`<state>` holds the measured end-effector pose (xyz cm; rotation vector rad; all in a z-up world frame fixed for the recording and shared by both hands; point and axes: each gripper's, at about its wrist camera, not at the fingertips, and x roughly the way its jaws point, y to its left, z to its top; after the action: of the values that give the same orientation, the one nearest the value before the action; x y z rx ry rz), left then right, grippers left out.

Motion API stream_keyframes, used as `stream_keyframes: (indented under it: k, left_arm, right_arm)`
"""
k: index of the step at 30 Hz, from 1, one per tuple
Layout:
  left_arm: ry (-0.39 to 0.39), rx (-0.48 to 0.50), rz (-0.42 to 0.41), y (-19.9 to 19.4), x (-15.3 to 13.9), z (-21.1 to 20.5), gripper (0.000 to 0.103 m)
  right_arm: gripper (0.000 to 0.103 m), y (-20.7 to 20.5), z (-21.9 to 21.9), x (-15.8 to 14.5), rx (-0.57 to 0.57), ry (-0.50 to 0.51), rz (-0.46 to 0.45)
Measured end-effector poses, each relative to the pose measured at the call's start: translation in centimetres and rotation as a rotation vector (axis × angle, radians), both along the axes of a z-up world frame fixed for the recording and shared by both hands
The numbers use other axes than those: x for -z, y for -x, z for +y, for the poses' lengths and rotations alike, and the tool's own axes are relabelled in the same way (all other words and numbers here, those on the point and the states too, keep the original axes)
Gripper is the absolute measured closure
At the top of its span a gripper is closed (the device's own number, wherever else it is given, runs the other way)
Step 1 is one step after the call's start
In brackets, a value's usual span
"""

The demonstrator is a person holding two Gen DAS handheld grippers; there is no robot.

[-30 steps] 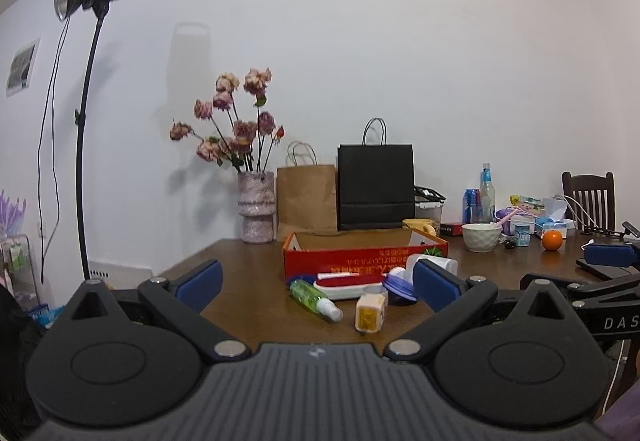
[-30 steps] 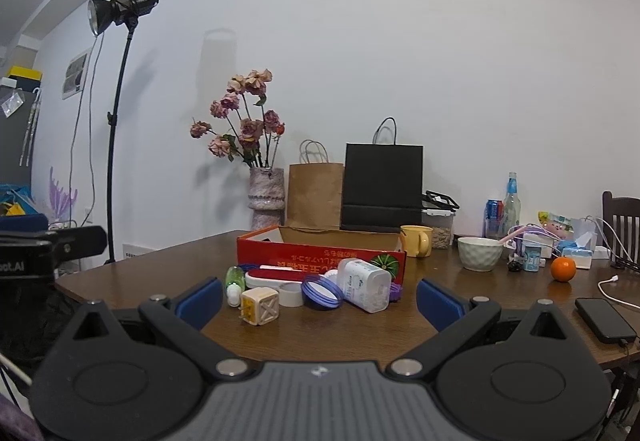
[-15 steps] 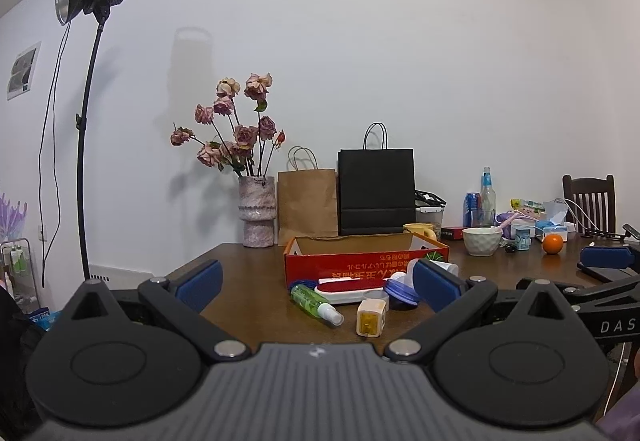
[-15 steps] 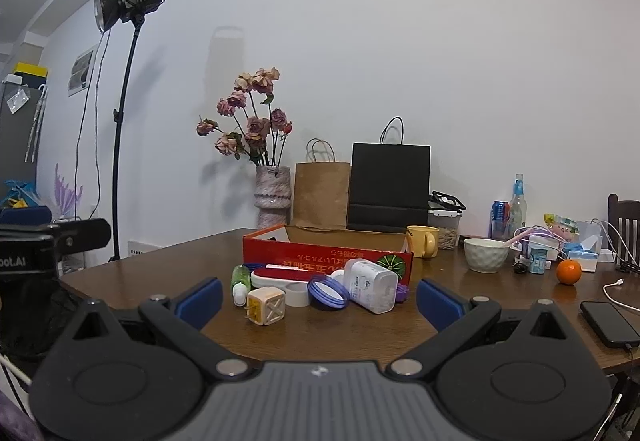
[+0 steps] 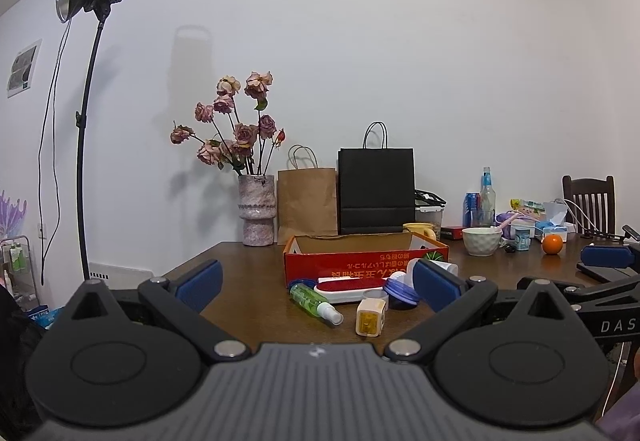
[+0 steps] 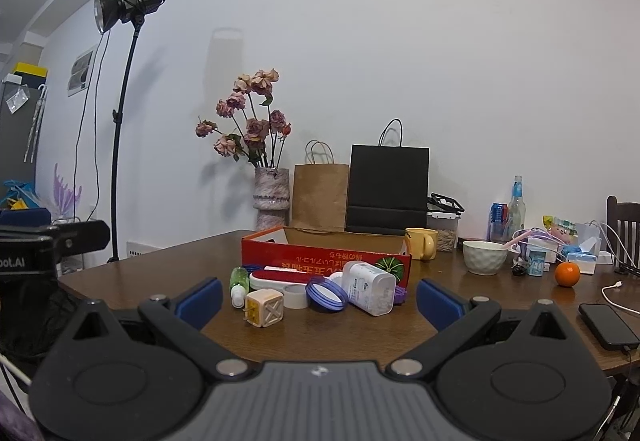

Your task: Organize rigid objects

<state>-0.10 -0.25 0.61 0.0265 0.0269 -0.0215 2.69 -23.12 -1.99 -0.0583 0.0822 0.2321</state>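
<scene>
On the brown wooden table (image 6: pixel 320 337), in front of the open red cardboard box (image 6: pixel 326 255), lies the clutter to sort: a green spray bottle (image 6: pixel 239 279), a cream cube-shaped plug adapter (image 6: pixel 265 307), a blue-rimmed round lid (image 6: pixel 326 294) and a white pill bottle on its side (image 6: pixel 370 287). The cluster lies just beside the box, presumably the destination. I hold my left gripper (image 5: pixel 318 283) and right gripper (image 6: pixel 319 299) back from the cluster, both spread wide and empty, likely to pick a first target. Nothing grasped yet.

Glossy wood table (image 6: pixel 328 337); printed cardboard box (image 6: pixel 320 257); matt paper bags (image 6: pixel 387 189).
</scene>
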Motion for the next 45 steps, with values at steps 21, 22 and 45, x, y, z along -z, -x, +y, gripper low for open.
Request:
stream_keyframes:
  k: [21,22,45]
  left_arm:
    - [-0.032,0.051,0.096,-11.6,3.2,-0.9,0.0]
    - [-0.026,0.051,0.117,-12.2,3.3,-0.8,0.0]
    - [-0.035,0.265,0.38,-24.1,5.7,-4.8,0.042]
  right_arm:
    - [0.0,-11.2,-0.2,2.6,0.074,0.082,0.077]
    - [0.0,-11.8,-0.3,2.7,0.075,0.083,0.086]
    - [0.027,-23.3,-4.7,2.9,-0.073,-0.27,0.361]
